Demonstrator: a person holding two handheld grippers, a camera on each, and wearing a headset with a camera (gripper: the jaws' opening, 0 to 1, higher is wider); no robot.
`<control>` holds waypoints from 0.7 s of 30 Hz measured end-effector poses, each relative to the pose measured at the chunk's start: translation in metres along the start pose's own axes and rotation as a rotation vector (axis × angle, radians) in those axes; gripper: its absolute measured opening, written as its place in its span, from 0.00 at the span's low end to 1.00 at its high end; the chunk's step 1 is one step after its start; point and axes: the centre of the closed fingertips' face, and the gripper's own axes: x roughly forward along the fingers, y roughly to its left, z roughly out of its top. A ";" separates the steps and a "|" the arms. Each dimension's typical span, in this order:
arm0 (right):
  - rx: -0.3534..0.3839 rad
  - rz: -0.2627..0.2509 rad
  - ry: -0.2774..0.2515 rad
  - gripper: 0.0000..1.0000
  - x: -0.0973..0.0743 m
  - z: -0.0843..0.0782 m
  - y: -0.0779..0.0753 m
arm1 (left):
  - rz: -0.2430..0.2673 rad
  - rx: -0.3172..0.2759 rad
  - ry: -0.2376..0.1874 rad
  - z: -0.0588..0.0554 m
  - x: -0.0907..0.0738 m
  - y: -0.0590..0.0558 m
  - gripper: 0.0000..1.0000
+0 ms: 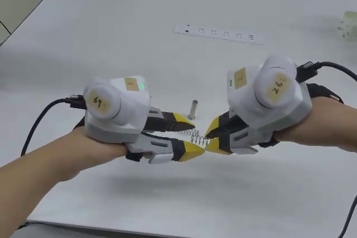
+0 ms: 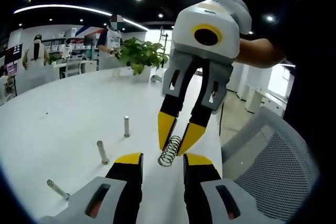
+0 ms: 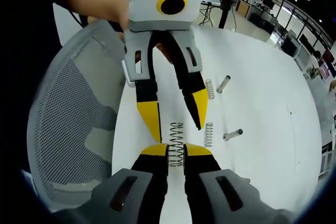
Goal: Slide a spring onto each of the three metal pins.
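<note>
My right gripper [image 3: 177,151] is shut on a small coil spring [image 3: 177,148], which pokes forward out of its yellow tips. Facing it, my left gripper [image 2: 163,159] stands open, its jaws either side of the spring's free end [image 2: 169,150] without touching. In the head view both grippers meet tip to tip above the table, left gripper [image 1: 189,135] and right gripper [image 1: 211,137], with the spring [image 1: 196,136] between them. Three metal pins stand on the table [image 2: 126,126] [image 2: 102,152] [image 2: 56,189]; one pin [image 1: 193,108] is just behind the tips. Two loose springs [image 3: 209,88] [image 3: 209,134] lie beside two pins [image 3: 224,83] [image 3: 232,135].
A white power strip [image 1: 218,33] lies further back on the white table [image 1: 111,37]. A grey mesh chair [image 2: 268,166] stands at the table's near edge. A potted plant [image 2: 139,55] sits at the far end, with people beyond it.
</note>
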 end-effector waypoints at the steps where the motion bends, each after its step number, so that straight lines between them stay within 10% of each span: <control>1: -0.001 0.001 -0.002 0.08 0.000 0.001 0.001 | -0.002 0.003 0.002 0.000 0.001 0.000 0.22; 21: -0.021 0.001 -0.010 0.08 -0.005 0.002 0.000 | -0.006 0.004 -0.029 0.008 -0.001 -0.002 0.15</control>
